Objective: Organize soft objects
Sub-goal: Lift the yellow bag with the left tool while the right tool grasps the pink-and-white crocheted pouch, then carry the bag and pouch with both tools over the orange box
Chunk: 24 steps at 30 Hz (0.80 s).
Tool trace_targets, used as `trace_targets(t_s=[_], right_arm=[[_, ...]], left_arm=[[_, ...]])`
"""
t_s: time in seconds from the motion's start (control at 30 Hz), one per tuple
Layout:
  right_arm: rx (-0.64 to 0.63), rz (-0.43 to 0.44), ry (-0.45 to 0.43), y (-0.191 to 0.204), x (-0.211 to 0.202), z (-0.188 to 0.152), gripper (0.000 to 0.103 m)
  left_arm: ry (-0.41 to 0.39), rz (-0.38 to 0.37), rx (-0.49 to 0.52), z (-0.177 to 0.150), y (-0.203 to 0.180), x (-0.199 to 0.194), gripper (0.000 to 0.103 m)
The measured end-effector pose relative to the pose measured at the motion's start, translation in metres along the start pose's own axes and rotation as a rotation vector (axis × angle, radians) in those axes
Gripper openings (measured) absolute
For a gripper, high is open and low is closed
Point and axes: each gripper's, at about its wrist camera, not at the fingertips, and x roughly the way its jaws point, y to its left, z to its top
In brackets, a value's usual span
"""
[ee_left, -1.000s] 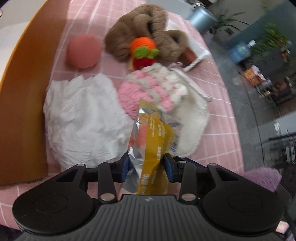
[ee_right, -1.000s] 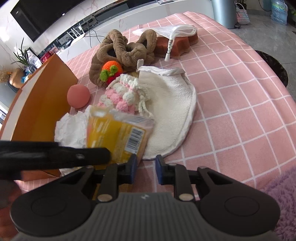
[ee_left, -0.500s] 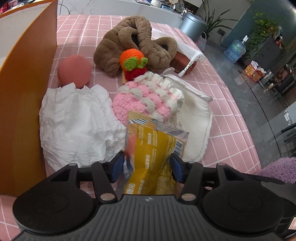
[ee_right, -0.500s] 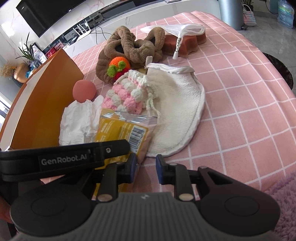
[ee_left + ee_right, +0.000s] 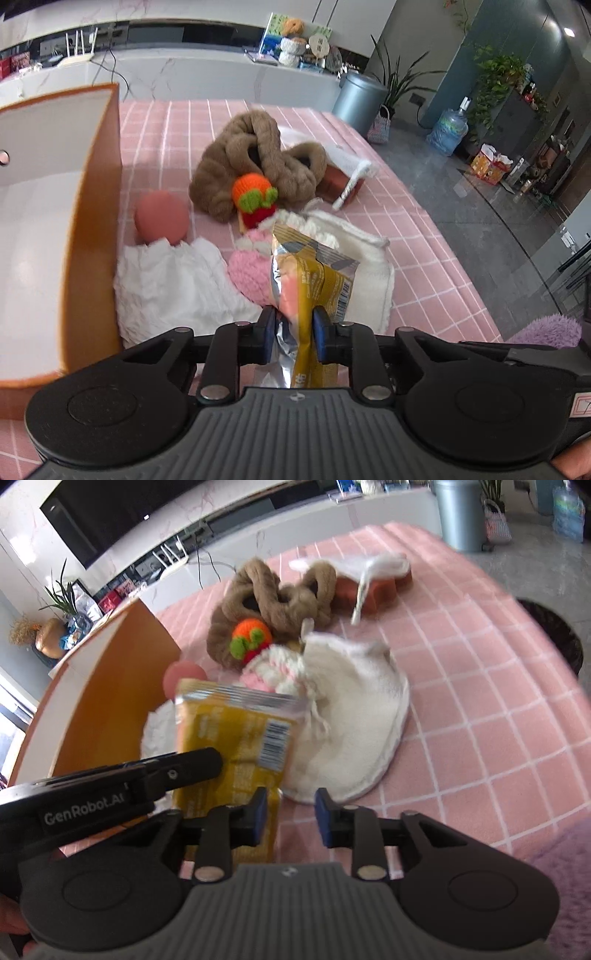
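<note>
A yellow snack packet (image 5: pixel 314 280) stands upright between the pads of my left gripper (image 5: pixel 294 332), whose jaws are closing and press on it. In the right wrist view the same packet (image 5: pixel 236 746) hangs above the table with a left finger (image 5: pixel 199 764) across it. My right gripper (image 5: pixel 290 814) sits just right of the packet, jaws opening, nothing gripped. Behind lie a pink-white knitted pouch (image 5: pixel 251 269), a white fleece cloth (image 5: pixel 369 273), a crumpled white cloth (image 5: pixel 177 284), a pink ball (image 5: pixel 160 219), a knitted orange fruit (image 5: pixel 253 192) and a brown plush twist (image 5: pixel 251 158).
An open orange box (image 5: pixel 99 221) with a white inside stands at the left, its wall beside the white cloth. A brown block (image 5: pixel 334 181) under a white bag lies at the back. A purple fluffy thing (image 5: pixel 550 328) sits off the table's right edge.
The left gripper has risen and tipped up with the packet, and its jaws have narrowed onto it. The right gripper's jaws have widened; that hand stayed in place.
</note>
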Motion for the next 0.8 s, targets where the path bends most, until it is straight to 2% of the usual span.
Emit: trace_targets(t_s=[0.03, 0.1, 0.23, 0.37, 0.5, 0.57, 0.63, 0.8], right_arm=[[-0.015, -0.006, -0.008, 0.003, -0.003, 0.004, 0.039], [-0.049, -0.016, -0.034, 0.009, -0.006, 0.016, 0.052], [-0.149, -0.071, -0.076, 0.022, 0.004, 0.045, 0.061], [-0.193, -0.109, -0.024, 0.029, 0.04, 0.065, 0.083], [-0.075, -0.106, 0.022, 0.022, 0.073, 0.075, 0.083], [-0.056, -0.117, 0.039, 0.022, 0.086, 0.076, 0.082], [-0.075, -0.099, 0.041, 0.026, 0.093, 0.072, 0.076], [-0.199, -0.144, 0.001, 0.044, 0.088, 0.059, 0.049]], left_arm=[[-0.015, 0.0, -0.006, 0.003, 0.002, -0.005, 0.022], [-0.04, 0.019, -0.009, 0.01, 0.007, -0.014, 0.021], [-0.099, 0.076, -0.013, 0.03, 0.018, -0.029, 0.02], [-0.132, 0.097, -0.035, 0.045, 0.032, -0.035, 0.02], [-0.134, 0.098, -0.062, 0.05, 0.043, -0.029, 0.02], [-0.129, 0.095, -0.073, 0.05, 0.047, -0.025, 0.02], [-0.125, 0.091, -0.087, 0.05, 0.052, -0.026, 0.02], [-0.124, 0.078, -0.124, 0.048, 0.063, -0.026, 0.02]])
